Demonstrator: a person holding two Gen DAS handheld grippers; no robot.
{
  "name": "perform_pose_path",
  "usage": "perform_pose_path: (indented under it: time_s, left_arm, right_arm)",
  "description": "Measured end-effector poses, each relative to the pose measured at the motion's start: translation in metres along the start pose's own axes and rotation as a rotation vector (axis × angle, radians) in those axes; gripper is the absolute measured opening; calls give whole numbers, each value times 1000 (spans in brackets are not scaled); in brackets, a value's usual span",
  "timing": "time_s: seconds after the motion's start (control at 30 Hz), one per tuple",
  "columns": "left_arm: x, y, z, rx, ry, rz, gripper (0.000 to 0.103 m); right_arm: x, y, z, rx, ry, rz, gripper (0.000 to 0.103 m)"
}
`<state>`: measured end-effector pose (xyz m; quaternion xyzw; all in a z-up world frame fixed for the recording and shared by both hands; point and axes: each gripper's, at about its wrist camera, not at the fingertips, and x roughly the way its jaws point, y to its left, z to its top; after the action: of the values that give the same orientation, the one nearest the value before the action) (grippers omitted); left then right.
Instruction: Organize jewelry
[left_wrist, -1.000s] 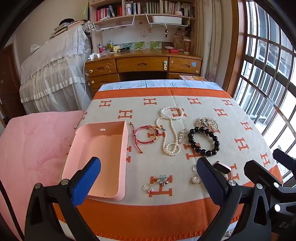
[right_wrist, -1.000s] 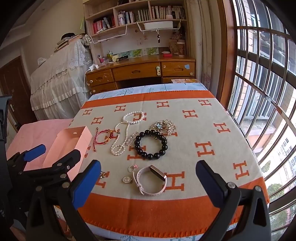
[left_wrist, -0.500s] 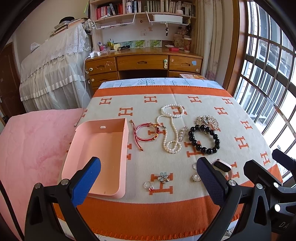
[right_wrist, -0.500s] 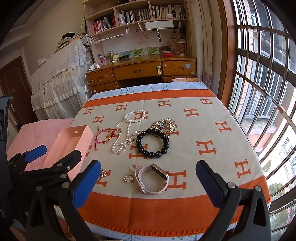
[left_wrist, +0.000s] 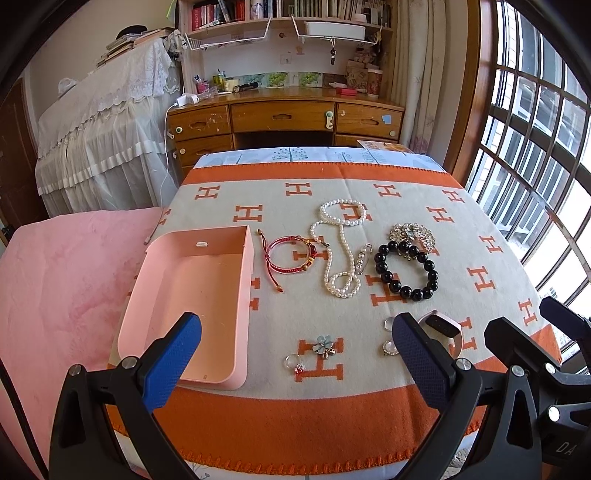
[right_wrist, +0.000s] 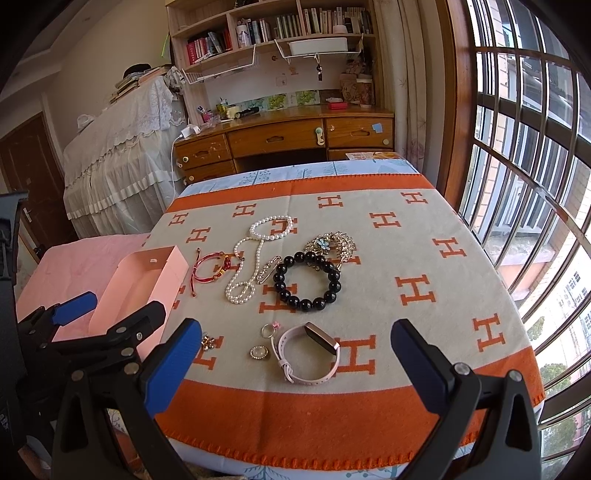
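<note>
Both hand-held grippers, left and right, hover spread apart and empty before jewelry scattered right of the empty pink box; the pink-strapped watch looks likeliest first.

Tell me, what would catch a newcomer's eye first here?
Probably the orange-and-cream blanket patterned with H's, with jewelry spread across its middle: a black bead bracelet beside a long pearl necklace. An empty pink box sits at the blanket's left edge, and blue-padded fingers stand wide apart in the foreground.
</note>
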<state>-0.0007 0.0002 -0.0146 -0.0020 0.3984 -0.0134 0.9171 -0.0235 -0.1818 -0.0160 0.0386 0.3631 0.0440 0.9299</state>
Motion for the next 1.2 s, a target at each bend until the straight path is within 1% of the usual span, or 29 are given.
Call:
perform_pose_path:
  time_s: [0.53, 0.67, 0.77, 0.93, 1.1, 1.13, 1.2]
  left_arm:
    - [7, 1, 1, -3, 35, -48, 102]
    - [8, -1, 3, 13, 39, -26, 102]
    - [7, -1, 6, 17, 36, -28, 102]
    - [10, 6, 20, 1, 44, -67, 102]
    - [21, 23, 42, -70, 82, -172, 102]
    - [24, 26, 47, -75, 94, -180, 102]
    - [32, 32, 59, -72, 121, -168, 102]
  right_arm:
    - [2, 2, -4, 5, 6, 11, 103]
    - [1, 6, -5, 1, 12, 22, 103]
    - [2, 5, -2, 1, 11, 34, 103]
    - [4, 5, 6, -6, 10, 51, 103]
    - [10, 4, 21, -37, 37, 63, 99]
    - [13, 2, 25, -38, 49, 69, 98]
    - [20, 0, 35, -34, 80, 91, 95]
